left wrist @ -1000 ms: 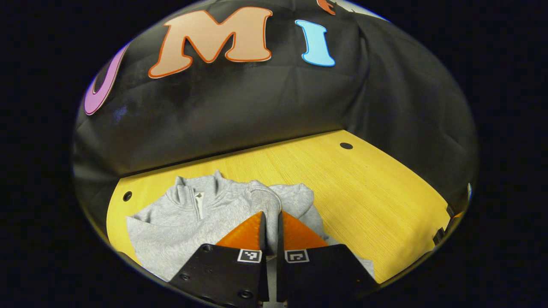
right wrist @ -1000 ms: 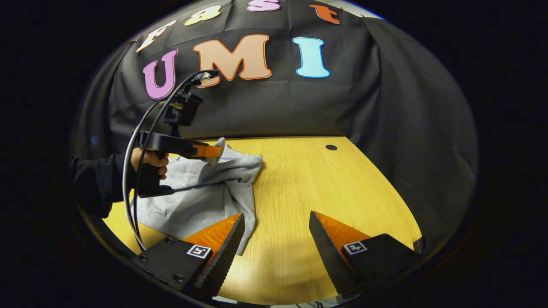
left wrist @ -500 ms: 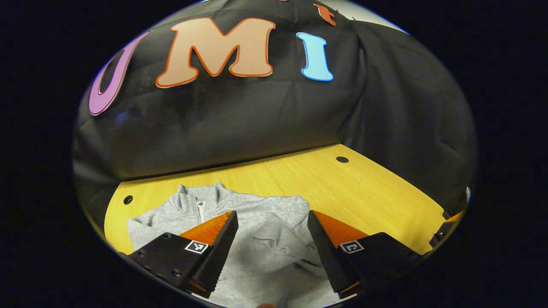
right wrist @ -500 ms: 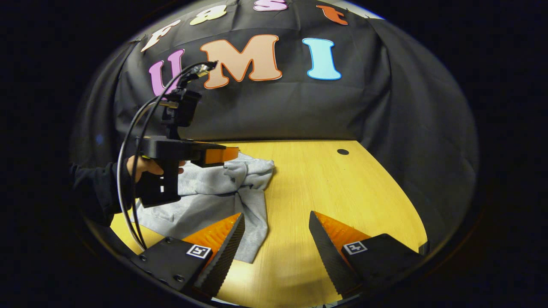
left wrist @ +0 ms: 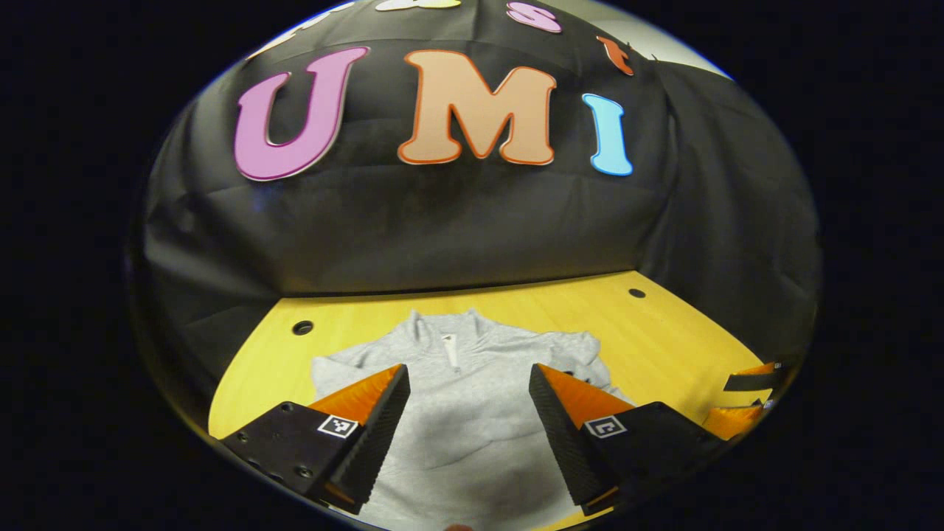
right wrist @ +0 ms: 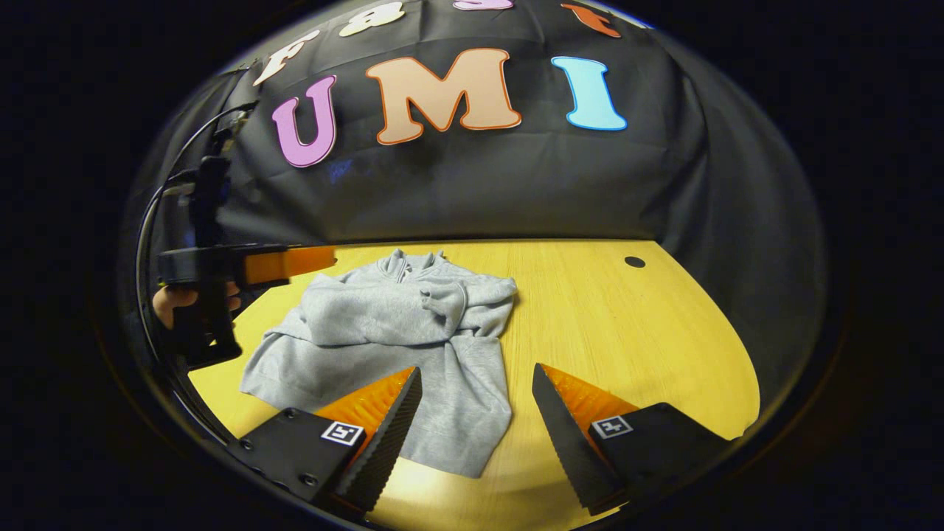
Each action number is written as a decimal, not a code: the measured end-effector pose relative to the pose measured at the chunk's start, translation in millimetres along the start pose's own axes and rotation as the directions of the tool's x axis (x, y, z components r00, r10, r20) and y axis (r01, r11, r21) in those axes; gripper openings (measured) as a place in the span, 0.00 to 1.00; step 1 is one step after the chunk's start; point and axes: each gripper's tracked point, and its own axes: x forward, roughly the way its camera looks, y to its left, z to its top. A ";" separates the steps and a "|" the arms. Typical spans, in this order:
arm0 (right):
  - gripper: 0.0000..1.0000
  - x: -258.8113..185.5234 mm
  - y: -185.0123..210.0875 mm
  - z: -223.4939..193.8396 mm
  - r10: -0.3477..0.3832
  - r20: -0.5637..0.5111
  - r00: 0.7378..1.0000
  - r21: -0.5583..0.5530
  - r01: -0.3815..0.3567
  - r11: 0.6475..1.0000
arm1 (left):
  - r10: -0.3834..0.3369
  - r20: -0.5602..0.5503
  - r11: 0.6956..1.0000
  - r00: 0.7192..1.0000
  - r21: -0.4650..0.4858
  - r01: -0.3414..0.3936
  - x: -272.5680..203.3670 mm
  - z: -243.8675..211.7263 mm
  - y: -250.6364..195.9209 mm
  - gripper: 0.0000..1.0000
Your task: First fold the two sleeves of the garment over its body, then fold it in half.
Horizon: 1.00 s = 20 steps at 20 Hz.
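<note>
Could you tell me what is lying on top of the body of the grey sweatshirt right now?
A folded sleeve lies across the chest of the grey sweatshirt, cuff near its right edge. Whether the other sleeve lies beneath it is hidden.

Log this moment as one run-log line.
stage: sleeves folded over body, half-fold not done | sweatshirt: flat on table | left gripper: open, above sweatshirt | right gripper: open, holding nothing

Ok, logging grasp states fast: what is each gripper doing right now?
Left gripper: open, holding nothing, over the garment.
Right gripper: open, holding nothing.
</note>
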 end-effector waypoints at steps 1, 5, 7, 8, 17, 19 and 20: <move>0.92 5.2 2.1 -1.2 0.002 -0.003 1.000 -0.003 -0.002 1.000 | 0.018 0.000 1.000 1.000 0.007 -0.018 -8.3 -4.7 12.6 0.95; 0.96 15.2 4.4 -7.9 -0.005 -0.015 1.000 -0.036 0.004 0.999 | 0.098 -0.049 0.995 0.994 0.031 -0.096 -47.7 -42.1 60.6 0.95; 0.96 19.0 3.5 -17.0 -0.015 -0.035 0.999 -0.045 0.013 0.999 | 0.137 -0.094 0.991 0.986 0.011 -0.137 -62.7 -64.3 80.0 0.95; 0.96 20.6 3.6 -23.6 -0.018 -0.051 0.999 -0.043 0.015 0.999 | 0.158 -0.117 0.987 0.980 -0.002 -0.159 -70.3 -75.1 89.3 0.95; 0.97 29.2 3.9 -84.0 -0.062 -0.190 0.980 -0.101 0.043 0.994 | 0.203 -0.332 0.970 0.921 -0.060 -0.236 -107.8 -185.1 118.6 0.95; 0.96 29.9 2.6 -95.7 -0.072 -0.222 0.972 -0.106 0.050 0.993 | 0.200 -0.370 0.969 0.907 -0.065 -0.240 -108.9 -203.8 118.5 0.95; 0.92 28.7 3.0 -100.1 -0.076 -0.235 0.969 -0.105 0.052 0.993 | 0.201 -0.388 0.966 0.899 -0.072 -0.247 -110.6 -212.0 120.4 0.95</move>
